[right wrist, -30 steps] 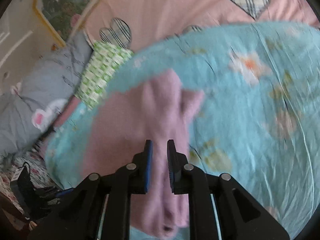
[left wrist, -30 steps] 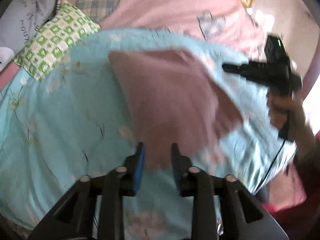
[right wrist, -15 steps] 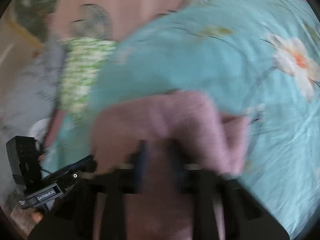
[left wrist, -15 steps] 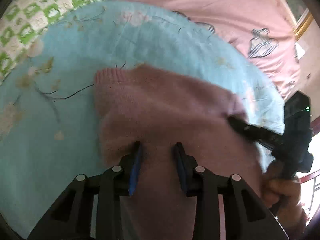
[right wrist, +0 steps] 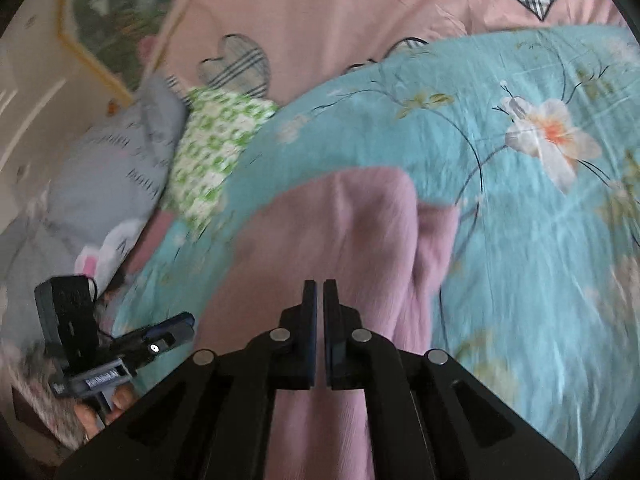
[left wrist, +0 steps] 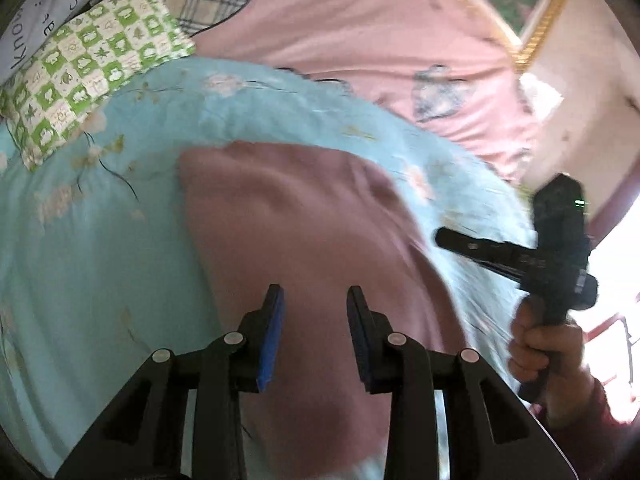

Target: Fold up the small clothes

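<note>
A small pink knitted garment (left wrist: 304,240) lies folded on the light blue flowered quilt (left wrist: 100,240). It also shows in the right wrist view (right wrist: 352,232), with one layer turned over another at its right side. My left gripper (left wrist: 315,300) is open and empty, raised above the garment's near part. My right gripper (right wrist: 319,292) has its jaws nearly together with nothing between them, above the garment's near edge. The right gripper also shows in the left wrist view (left wrist: 452,238), held off the garment's right side.
A green-and-white checked pillow (left wrist: 84,80) lies at the quilt's far left. A grey pillow (right wrist: 112,184) sits beside it. A pink sheet with plaid hearts (left wrist: 360,32) covers the bed beyond. A framed picture (right wrist: 116,12) hangs on the wall.
Both grippers let go of the pink garment and pulled back up from it. The garment now lies folded flat on the quilt.
</note>
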The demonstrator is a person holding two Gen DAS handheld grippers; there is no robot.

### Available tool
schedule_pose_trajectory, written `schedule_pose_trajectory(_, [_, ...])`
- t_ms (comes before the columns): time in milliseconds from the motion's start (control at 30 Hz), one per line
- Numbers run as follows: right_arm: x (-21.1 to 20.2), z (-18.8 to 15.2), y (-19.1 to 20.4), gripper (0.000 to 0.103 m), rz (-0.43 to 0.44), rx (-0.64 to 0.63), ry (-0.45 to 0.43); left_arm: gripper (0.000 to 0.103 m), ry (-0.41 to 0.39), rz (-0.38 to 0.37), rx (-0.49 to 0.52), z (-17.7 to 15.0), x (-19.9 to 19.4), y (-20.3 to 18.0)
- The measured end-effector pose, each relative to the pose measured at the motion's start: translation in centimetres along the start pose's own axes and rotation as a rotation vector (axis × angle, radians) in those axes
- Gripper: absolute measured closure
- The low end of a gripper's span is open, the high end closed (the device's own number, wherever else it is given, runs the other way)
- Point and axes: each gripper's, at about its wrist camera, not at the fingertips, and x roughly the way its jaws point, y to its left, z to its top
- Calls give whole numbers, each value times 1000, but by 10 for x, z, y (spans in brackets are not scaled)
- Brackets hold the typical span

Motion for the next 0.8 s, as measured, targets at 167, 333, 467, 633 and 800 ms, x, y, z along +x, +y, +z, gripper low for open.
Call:
schedule_pose_trajectory(167, [-30,-48,11,100,-9,-35,17,71,3,-70,41,-45,-18,-26])
schedule_pose_trajectory(333, [-35,-74,17,99,-3,-32,35,71,41,-44,8,-68,-12,-19])
schedule_pose_trajectory(467, [-27,-82,17,99,-30,-35,54,71,7,-48,-32,-72,-23,-11])
schedule_pose_trajectory(633, [-22,-91,17,100,-90,-62,73,70,14,-38,-43,-74,-22,-3])
schedule_pose_trajectory(800, [-37,-98,21,98,-126,-87,45,70,-6,1,-49,-76,-26,3])
